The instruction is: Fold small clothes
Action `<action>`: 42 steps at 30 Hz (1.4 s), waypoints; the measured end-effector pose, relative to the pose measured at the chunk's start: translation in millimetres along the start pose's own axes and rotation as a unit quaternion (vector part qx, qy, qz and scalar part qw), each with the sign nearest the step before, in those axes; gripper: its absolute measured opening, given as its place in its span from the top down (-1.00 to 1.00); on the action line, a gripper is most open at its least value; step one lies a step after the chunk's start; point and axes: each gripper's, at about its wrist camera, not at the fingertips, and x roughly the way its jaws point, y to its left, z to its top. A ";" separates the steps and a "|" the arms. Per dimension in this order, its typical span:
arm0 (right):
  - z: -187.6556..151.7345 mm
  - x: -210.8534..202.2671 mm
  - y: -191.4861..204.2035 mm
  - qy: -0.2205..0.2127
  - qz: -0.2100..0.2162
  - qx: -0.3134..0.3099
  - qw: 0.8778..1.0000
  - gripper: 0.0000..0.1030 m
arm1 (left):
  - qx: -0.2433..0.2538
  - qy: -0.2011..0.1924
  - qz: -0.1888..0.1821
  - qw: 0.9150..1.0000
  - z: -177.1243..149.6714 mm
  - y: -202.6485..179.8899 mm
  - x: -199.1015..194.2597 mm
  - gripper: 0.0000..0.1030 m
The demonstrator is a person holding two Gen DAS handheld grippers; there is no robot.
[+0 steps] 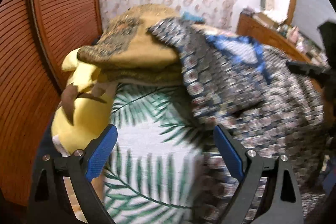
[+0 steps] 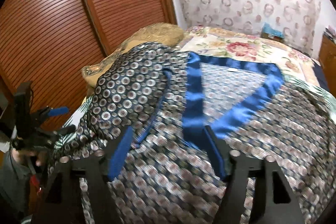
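Note:
A dark blue garment (image 2: pixel 134 89) printed with small circles, with a shiny blue collar band (image 2: pixel 247 102), lies spread on the bed. One sleeve end rests up on the tan pillows. My right gripper (image 2: pixel 168 128) hovers just over the garment near the collar, jaws wide apart and pressing on nothing. In the left wrist view my left gripper (image 1: pixel 164 128) is open over the leaf-print sheet (image 1: pixel 147 140), with the garment (image 1: pixel 241 93) beside its right finger. The left gripper (image 2: pixel 68 119) also shows at the garment's left edge in the right wrist view, empty.
A yellow plush toy (image 1: pixel 79 119) sits at the bed's left edge under stacked tan pillows (image 1: pixel 134 51). Louvred wooden doors (image 2: pixel 63 24) stand close on the left. A floral quilt (image 2: pixel 241 45) covers the far bed. A cluttered wooden dresser (image 1: pixel 273 37) stands at the right.

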 end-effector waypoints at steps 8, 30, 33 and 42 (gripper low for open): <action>-53.8 -59.4 -44.3 -0.007 -0.072 0.028 0.997 -0.42 | 0.033 0.030 -0.038 0.998 4.8 -32.8 12.2 -0.34; -98.4 -62.8 -54.6 0.026 -0.105 0.035 0.993 -0.42 | -0.009 0.016 0.038 0.999 12.6 9.5 -8.5 0.67; -97.5 -60.6 -61.9 0.027 -0.099 0.043 0.994 -0.42 | -0.006 0.004 0.032 0.999 13.1 7.4 -18.4 0.50; -97.6 -59.2 -64.8 0.025 -0.100 0.046 0.994 -0.42 | 0.059 -0.015 -0.058 0.996 22.9 -55.4 -21.2 0.06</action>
